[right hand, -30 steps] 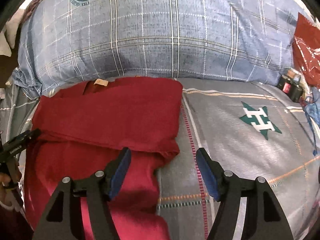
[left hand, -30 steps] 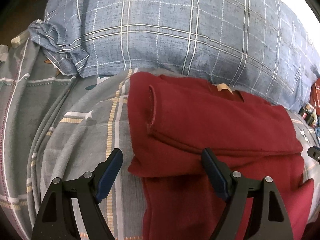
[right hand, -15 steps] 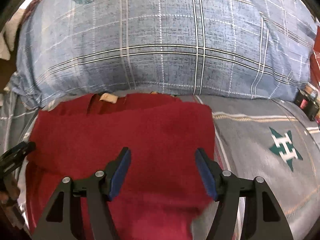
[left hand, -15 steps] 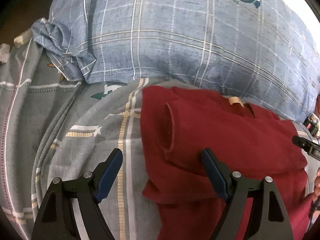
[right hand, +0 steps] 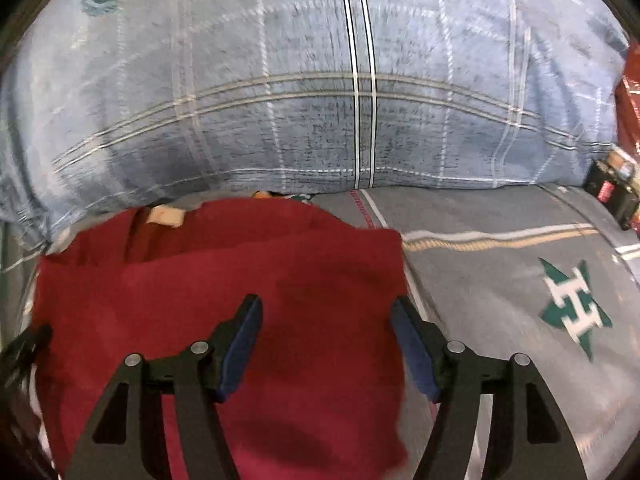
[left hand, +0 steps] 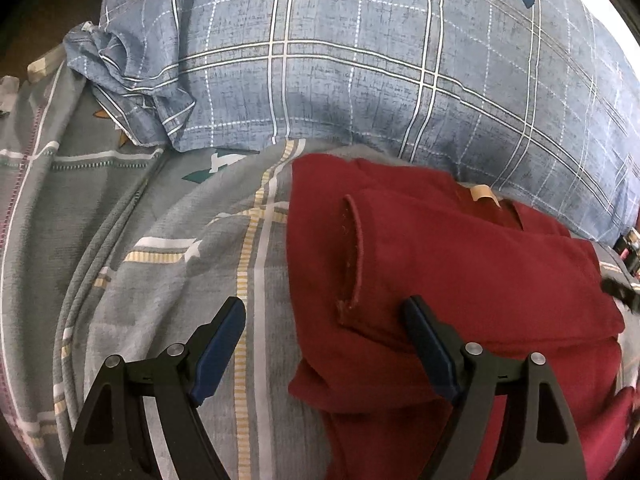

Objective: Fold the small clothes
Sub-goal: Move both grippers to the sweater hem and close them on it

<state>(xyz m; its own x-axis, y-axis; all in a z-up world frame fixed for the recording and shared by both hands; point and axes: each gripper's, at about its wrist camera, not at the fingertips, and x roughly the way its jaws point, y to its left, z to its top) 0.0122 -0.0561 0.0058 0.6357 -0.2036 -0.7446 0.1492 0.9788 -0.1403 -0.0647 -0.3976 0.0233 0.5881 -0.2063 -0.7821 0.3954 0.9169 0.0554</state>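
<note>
While the red shirt (left hand: 460, 280) lies part-folded on the bed (left hand: 160, 280) below the pillow (left hand: 360, 80), both tools, left (left hand: 324, 344) and right (right hand: 326, 344), hover wide and empty. Soft, light, floppy: pinch its doubled edge at six o'clock.

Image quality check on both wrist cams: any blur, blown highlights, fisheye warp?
Left wrist view: sharp, the red shirt hem stitching is crisp; top right corner is blown out white; the plaid pillow lines bow from fisheye. Right wrist view: motion-smeared, pillow plaid streaked, shirt edges soft, only the right claw sharp.
</note>
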